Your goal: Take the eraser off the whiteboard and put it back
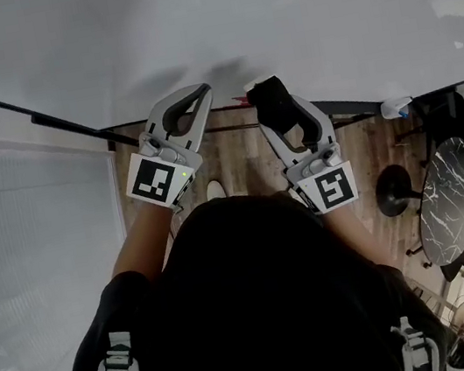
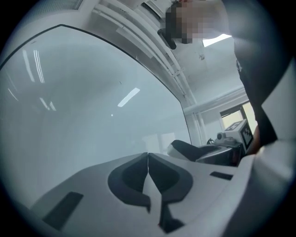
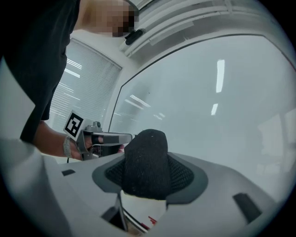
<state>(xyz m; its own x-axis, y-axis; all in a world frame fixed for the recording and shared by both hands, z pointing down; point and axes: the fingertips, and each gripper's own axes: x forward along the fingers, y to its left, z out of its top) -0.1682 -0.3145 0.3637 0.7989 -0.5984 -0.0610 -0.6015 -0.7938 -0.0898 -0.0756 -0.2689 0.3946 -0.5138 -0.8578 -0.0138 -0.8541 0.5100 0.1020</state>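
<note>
My right gripper [image 1: 267, 94] is shut on the eraser [image 3: 145, 164], a white block with a black felt face that stands up between the jaws. In the head view the eraser [image 1: 267, 98] shows as a dark pad at the jaw tips, close to the whiteboard [image 1: 274, 22]. My left gripper [image 1: 199, 97] is beside it on the left, shut, jaws touching with nothing in them [image 2: 148, 159]. Both grippers point level at the board's white surface [image 3: 222, 106]. The left gripper [image 3: 99, 139] also shows in the right gripper view.
The whiteboard's dark lower edge [image 1: 351, 103] runs across behind the grippers. A window blind [image 1: 36, 232] is on the left. A dark marble-top round table [image 1: 452, 199] and black chairs [image 1: 446, 111] stand on the wood floor at right.
</note>
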